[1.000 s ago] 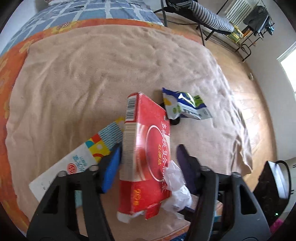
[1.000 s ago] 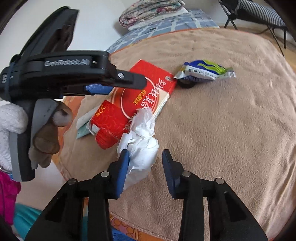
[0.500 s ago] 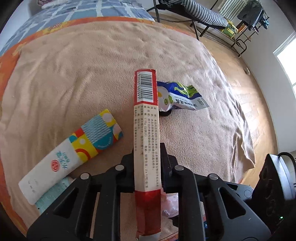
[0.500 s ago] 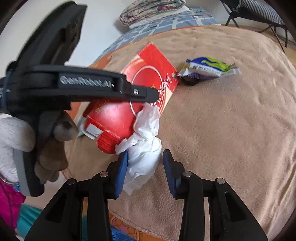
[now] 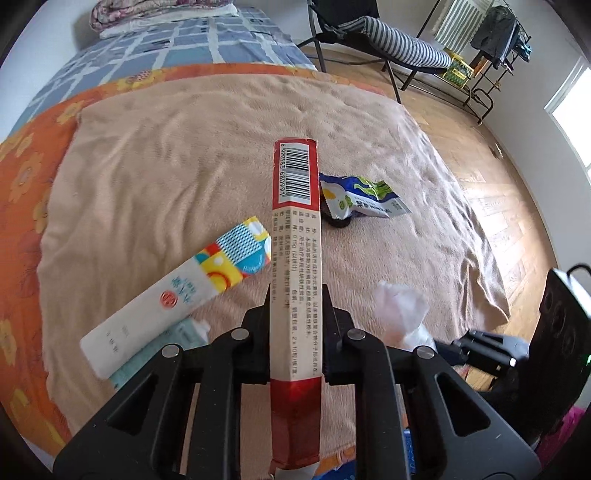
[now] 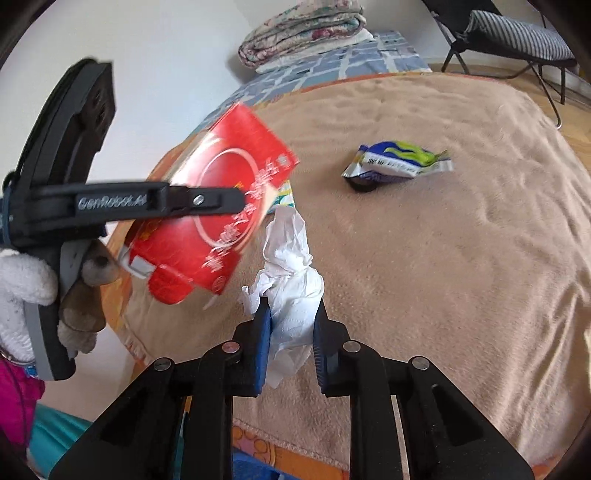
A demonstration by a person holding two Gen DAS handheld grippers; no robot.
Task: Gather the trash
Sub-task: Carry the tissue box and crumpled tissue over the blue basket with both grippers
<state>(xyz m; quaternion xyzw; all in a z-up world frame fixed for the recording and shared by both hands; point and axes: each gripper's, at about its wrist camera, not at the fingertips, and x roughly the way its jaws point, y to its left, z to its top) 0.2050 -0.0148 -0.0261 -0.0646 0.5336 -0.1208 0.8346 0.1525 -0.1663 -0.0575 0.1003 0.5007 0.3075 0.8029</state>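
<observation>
My left gripper [image 5: 295, 328] is shut on a flat red box [image 5: 295, 258], held edge-on and lifted off the tan blanket [image 5: 166, 166]; the right wrist view shows the box's red face [image 6: 218, 218] clamped in that gripper. The right gripper [image 6: 291, 325] has its jaws closing on a crumpled white tissue [image 6: 291, 280], and both pads press it. The tissue [image 5: 400, 314] also shows at the lower right of the left wrist view. A blue-and-green snack wrapper [image 6: 399, 162] [image 5: 362, 199] lies further out on the blanket. A white box with a colourful end [image 5: 184, 291] lies left of the red box.
A pale teal packet [image 5: 162, 347] peeks from under the white box. The bed's orange flowered sheet [image 5: 22, 177] borders the blanket. A folded quilt [image 6: 303, 33] sits at the bed's head. A striped folding chair [image 5: 388, 40] stands on the wood floor beyond. A gloved hand [image 6: 22, 291] holds the left gripper.
The left gripper closed on the red box, turned it edge-on and lifted it. The right gripper's fingers closed onto the tissue and raised it slightly.
</observation>
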